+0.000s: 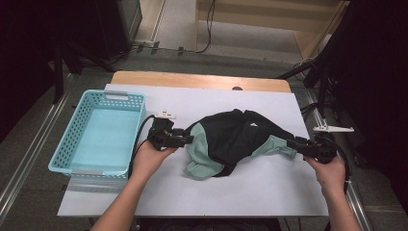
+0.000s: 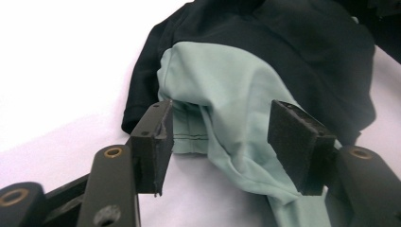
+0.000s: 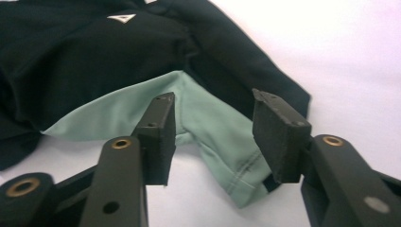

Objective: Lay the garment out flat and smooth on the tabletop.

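High view: garment [image 1: 235, 139] between both grippers.

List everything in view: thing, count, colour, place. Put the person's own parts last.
Shirt: one, black with mint-green sleeves, crumpled mid-table.
Basket: one, light blue, perforated, on the table's left edge.
Table cover: one, white, over a wooden table.
Left hand-held gripper: one, black, jaws open around a green sleeve end.
Right hand-held gripper: one, black, jaws open around the other green sleeve end.
Hands: two, left hand and right hand, each holding a gripper.
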`<action>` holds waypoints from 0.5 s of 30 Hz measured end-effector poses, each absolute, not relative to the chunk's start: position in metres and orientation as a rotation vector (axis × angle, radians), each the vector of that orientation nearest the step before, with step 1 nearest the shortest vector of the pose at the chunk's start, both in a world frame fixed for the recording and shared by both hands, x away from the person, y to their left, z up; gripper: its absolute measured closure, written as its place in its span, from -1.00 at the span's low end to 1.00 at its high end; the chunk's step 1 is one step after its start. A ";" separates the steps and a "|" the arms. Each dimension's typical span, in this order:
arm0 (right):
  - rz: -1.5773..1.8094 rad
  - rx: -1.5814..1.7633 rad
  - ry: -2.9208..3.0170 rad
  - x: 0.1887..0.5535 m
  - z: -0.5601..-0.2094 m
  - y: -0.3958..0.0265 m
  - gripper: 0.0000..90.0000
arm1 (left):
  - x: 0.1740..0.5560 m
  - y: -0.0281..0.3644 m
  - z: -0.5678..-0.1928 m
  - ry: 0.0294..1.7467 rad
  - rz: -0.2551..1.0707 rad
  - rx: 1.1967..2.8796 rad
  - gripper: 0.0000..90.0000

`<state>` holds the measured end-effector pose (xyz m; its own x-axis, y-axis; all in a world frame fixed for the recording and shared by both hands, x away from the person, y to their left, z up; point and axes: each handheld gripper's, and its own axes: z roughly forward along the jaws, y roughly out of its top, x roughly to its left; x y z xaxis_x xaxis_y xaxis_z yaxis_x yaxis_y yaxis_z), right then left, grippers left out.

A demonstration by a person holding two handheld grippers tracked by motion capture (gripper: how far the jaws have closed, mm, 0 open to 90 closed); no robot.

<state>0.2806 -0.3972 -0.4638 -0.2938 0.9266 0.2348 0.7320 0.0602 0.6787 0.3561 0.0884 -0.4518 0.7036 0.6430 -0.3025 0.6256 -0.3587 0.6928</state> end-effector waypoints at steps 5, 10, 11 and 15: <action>1.081 1.671 2.100 0.284 -0.466 -0.389 0.00 | 0.360 0.088 -0.454 0.972 0.050 2.088 -0.09; 1.071 1.651 2.126 0.286 -0.469 -0.382 -0.06 | 0.365 0.089 -0.453 0.992 0.069 2.068 -0.10; 1.067 1.647 2.130 0.286 -0.470 -0.381 -0.07 | 0.366 0.090 -0.453 0.996 0.073 2.061 -0.11; 1.072 1.639 2.136 0.285 -0.470 -0.377 -0.10 | 0.371 0.088 -0.456 1.015 0.081 2.080 -0.12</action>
<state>0.2850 -0.3772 -0.4697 -0.3399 0.9107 0.2347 0.7322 0.0996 0.6738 0.3707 0.0878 -0.4557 0.6754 0.6865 -0.2695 0.6349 -0.3552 0.6861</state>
